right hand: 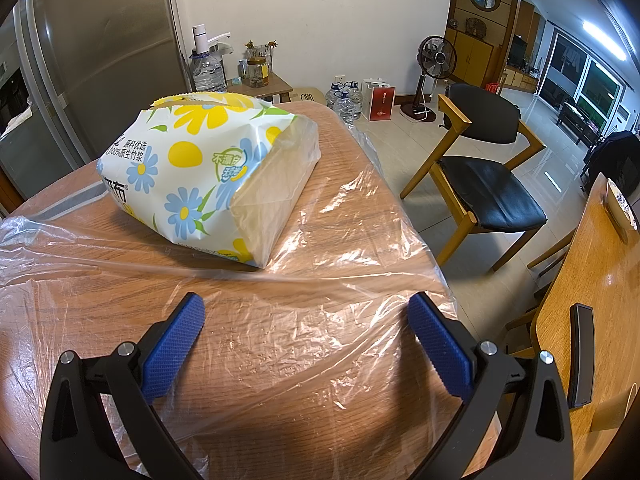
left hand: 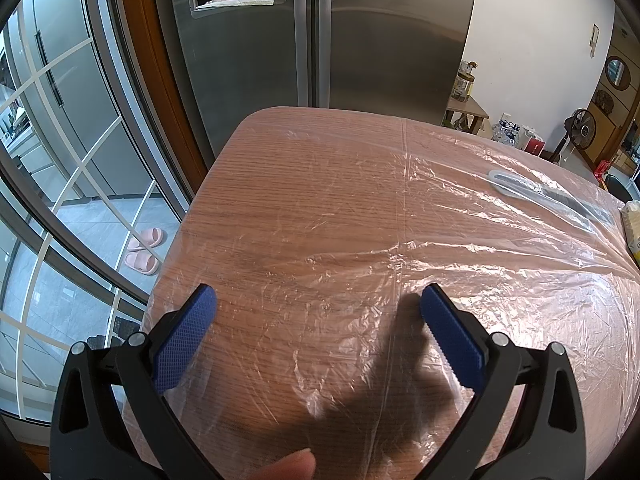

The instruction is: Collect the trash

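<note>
Covering the rounded, wood-grain table (left hand: 280, 208) is a thin sheet of clear, crinkled plastic film (left hand: 460, 272), glossy and creased into long ridges that run toward the far right. The left hand-held gripper (left hand: 318, 300) hangs just above this film with its two black arms spread wide and nothing between its blue, diamond-textured pads (left hand: 188, 336); a soft shadow falls on the plastic beneath it. Under the film at the far right lies a long, flat grey strip with a rounded end (left hand: 532, 192). Beyond the table's far edge stands a brushed stainless-steel refrigerator (left hand: 360, 32), and on the grey tiled floor to the left sit two pale pink slippers (left hand: 144, 250).

The right hand-held gripper (right hand: 306, 308) is likewise spread open and empty above the same wrinkled film (right hand: 320, 340), which drapes loosely over the table's right edge. Just beyond it, on the film, rests a soft, blocky tissue pack in white wrapping printed with yellow and blue flowers (right hand: 192, 160), its near end clear plastic showing beige tissue. To the right stands a wooden chair with a black padded seat (right hand: 488, 184).
</note>
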Motion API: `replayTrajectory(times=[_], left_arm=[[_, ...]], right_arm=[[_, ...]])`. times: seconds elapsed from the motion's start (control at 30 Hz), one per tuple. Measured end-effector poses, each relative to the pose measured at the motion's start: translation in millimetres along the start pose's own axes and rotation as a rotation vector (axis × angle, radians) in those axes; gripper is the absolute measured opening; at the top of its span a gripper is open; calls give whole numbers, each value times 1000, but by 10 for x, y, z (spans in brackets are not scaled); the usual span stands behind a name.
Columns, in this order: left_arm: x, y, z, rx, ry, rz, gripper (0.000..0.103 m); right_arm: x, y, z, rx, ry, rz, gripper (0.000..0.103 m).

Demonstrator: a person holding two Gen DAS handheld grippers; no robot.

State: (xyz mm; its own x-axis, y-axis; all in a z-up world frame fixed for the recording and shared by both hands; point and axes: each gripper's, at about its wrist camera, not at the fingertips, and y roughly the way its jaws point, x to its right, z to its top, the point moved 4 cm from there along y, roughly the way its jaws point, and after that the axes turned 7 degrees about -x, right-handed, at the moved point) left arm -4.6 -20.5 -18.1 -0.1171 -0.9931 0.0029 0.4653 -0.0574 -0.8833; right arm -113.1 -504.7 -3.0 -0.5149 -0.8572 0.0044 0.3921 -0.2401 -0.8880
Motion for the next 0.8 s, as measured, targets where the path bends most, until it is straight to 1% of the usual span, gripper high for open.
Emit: replayTrajectory(times=[0.8], left_arm=[[20, 9, -6, 1, 2, 0, 102]], right_arm=[[1, 2, 1, 0, 0, 0, 99]])
